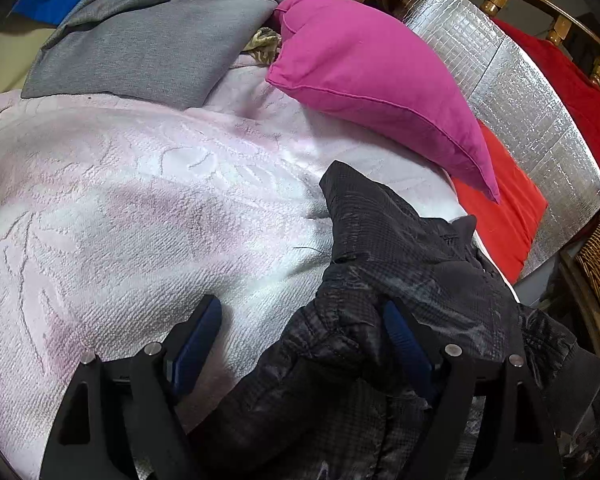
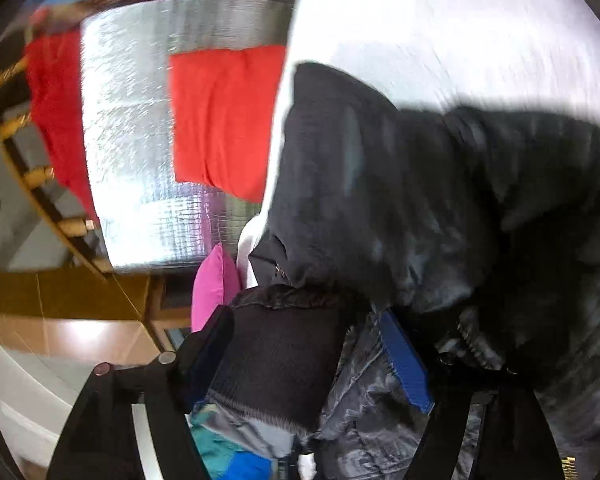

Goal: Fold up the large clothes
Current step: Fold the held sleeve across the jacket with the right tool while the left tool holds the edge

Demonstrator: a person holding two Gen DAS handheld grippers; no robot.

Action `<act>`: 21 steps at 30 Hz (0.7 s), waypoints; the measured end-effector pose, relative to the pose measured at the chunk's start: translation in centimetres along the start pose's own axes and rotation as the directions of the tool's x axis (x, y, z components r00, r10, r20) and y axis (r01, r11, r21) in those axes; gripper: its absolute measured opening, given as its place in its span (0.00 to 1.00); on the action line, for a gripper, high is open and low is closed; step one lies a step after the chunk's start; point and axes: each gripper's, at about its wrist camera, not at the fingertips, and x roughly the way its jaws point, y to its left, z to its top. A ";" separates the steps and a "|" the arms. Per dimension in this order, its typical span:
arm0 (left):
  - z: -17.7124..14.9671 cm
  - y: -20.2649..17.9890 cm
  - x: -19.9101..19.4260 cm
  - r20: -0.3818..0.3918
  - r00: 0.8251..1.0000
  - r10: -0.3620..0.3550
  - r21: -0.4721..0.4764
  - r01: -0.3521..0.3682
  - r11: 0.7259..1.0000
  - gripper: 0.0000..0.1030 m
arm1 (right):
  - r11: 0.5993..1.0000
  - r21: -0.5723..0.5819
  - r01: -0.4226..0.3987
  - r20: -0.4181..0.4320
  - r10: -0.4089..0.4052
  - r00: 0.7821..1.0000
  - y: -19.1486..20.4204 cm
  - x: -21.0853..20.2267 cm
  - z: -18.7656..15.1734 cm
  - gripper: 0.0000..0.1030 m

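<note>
Two pairs of tongs, left tongs (image 1: 300, 344) and right tongs (image 2: 308, 356), stand open over the black jacket (image 1: 400, 264) heaped at the edge of the bed (image 1: 140, 200), so we spread it flat before pinching any hem.

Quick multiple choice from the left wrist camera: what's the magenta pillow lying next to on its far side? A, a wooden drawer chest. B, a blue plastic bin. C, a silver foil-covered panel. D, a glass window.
C: the magenta pillow lies on the pale pink blanket with its far edge by the silver foil-covered panel; no drawer chest, window or bin sits beside it.
</note>
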 end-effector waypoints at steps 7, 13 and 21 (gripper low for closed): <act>0.0 0.0 0.0 0.000 1.000 0.000 0.000 0.000 1.000 0.82 | 0.837 -0.515 0.187 0.111 -0.151 0.982 8.0 -1.8 -2.7 0.77; 0.0 0.0 0.0 0.000 1.000 -0.001 0.000 0.001 1.000 0.82 | 0.437 -0.827 0.353 0.256 -0.267 0.929 11.6 2.3 -9.0 0.77; 0.0 0.0 0.0 0.000 1.000 -0.001 0.000 0.001 1.000 0.82 | 0.345 -0.832 0.434 0.297 -0.384 0.874 9.6 4.2 -7.9 0.16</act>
